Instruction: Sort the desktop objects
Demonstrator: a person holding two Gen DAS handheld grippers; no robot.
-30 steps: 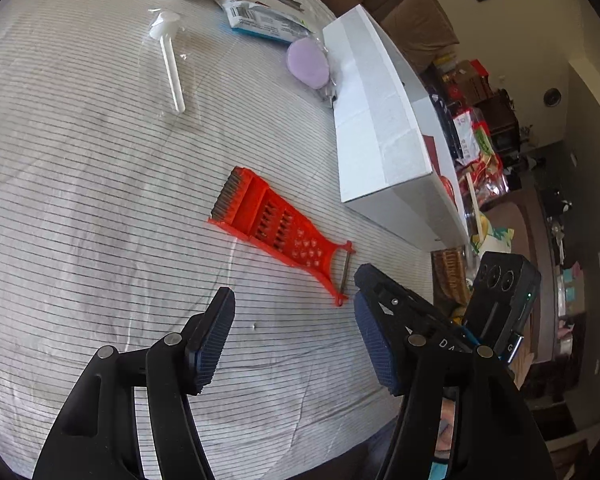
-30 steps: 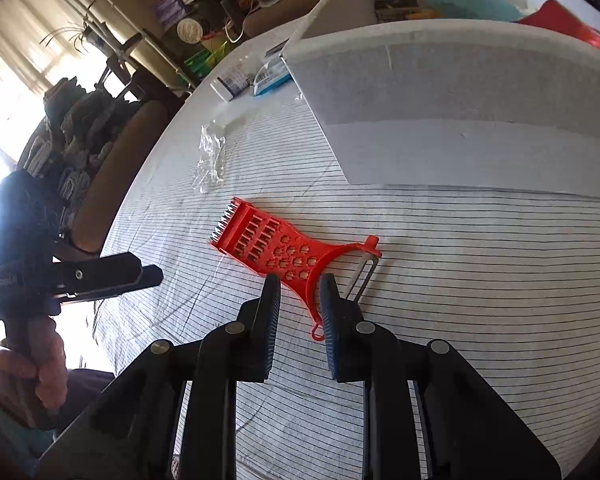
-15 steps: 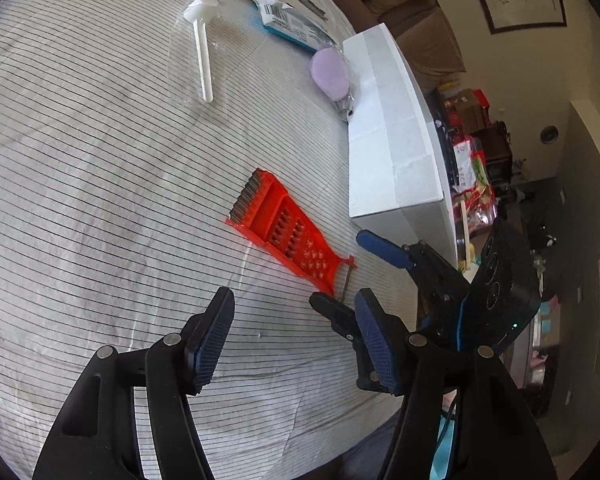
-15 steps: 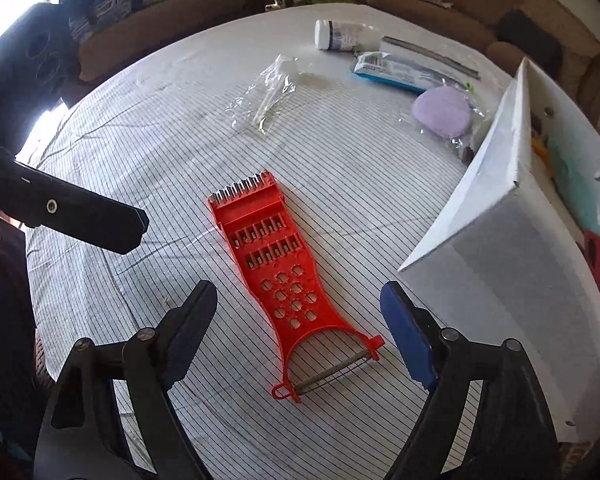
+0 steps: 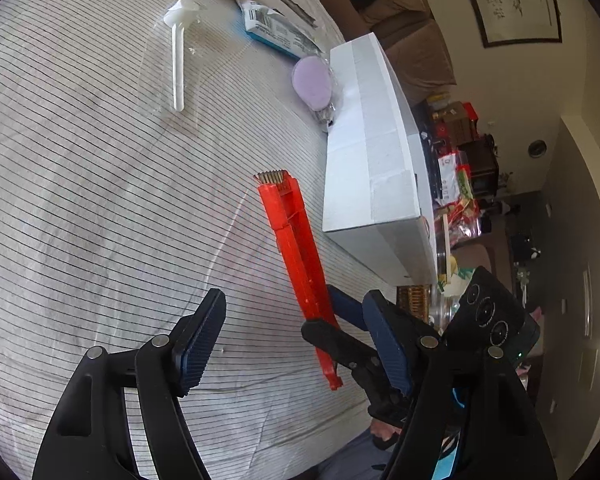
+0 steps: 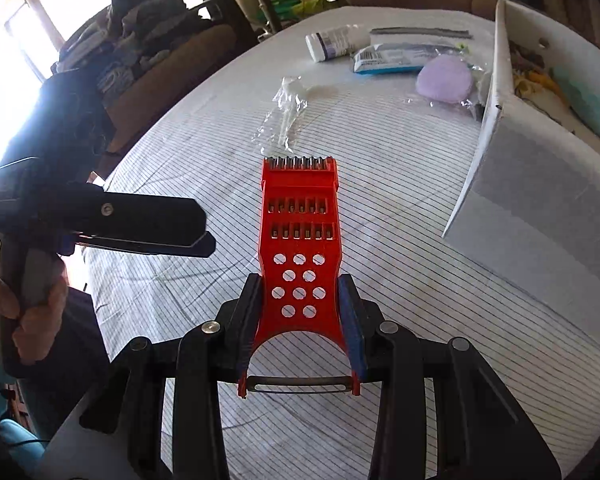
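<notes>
Red grater [image 6: 299, 248] clamped in the right gripper [image 6: 300, 312] beside the white box [image 6: 540, 216].

The right gripper's fingers squeeze the grater's narrow handle end, holding it off the striped tablecloth [image 5: 80, 200], near the box's side wall. The left gripper [image 5: 292, 340] hangs with its fingers spread apart and nothing between them, farther from the box than the grater.

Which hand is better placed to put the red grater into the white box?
Right. The right gripper already clamps the grater, and the box lies on its side of the table. The left gripper is open and holds nothing.
</notes>
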